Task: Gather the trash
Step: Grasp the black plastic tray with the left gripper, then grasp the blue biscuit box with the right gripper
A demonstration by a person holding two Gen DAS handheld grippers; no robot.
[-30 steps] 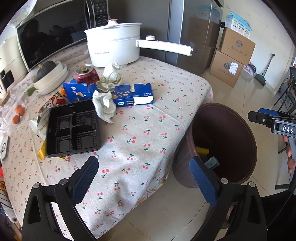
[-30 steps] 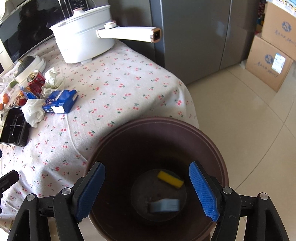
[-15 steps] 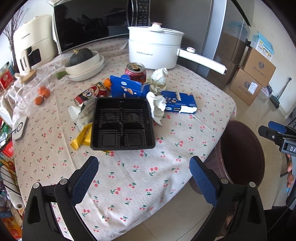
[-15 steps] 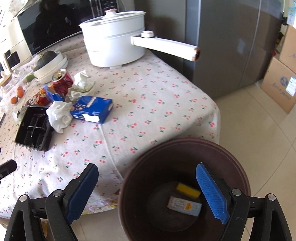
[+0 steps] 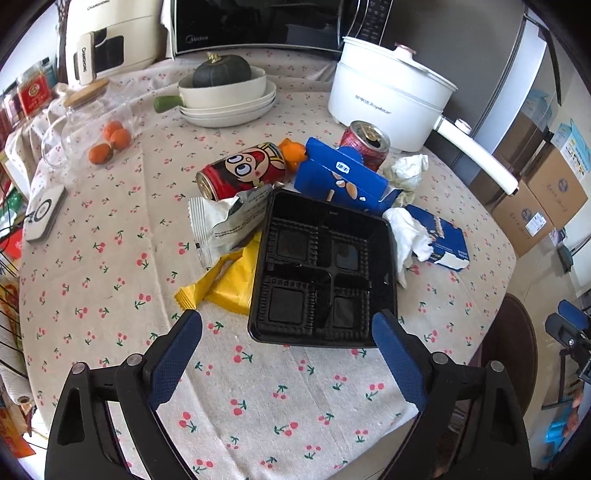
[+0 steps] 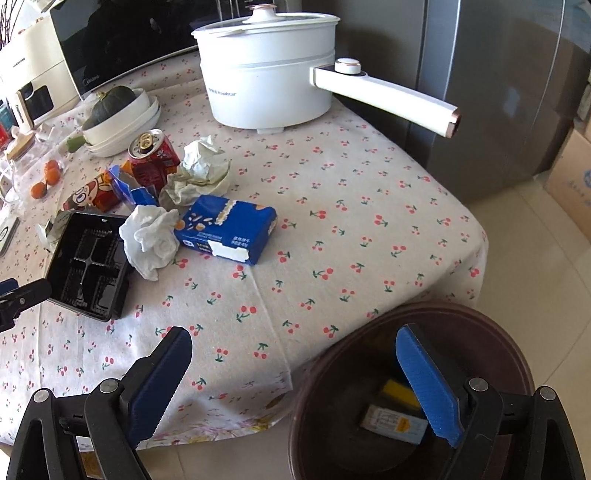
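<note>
I count two cans [image 5: 242, 173], two blue boxes [image 5: 341, 181], two tissue wads [image 6: 149, 240], one black tray [image 5: 325, 273], one silver wrapper [image 5: 229, 221] and one yellow wrapper [image 5: 225, 284] mid-table. Toward the far edge I see three oranges [image 5: 110, 142], one pot [image 6: 266, 66], one squash [image 5: 221, 72] and one microwave [image 5: 258, 24]. The bin [image 6: 332, 369] off the near corner holds two packets [image 6: 395, 421].

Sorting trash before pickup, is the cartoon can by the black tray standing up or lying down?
Lying down. The cartoon can rests on its side on the tablecloth, its end facing left, beside the black tray.
</note>
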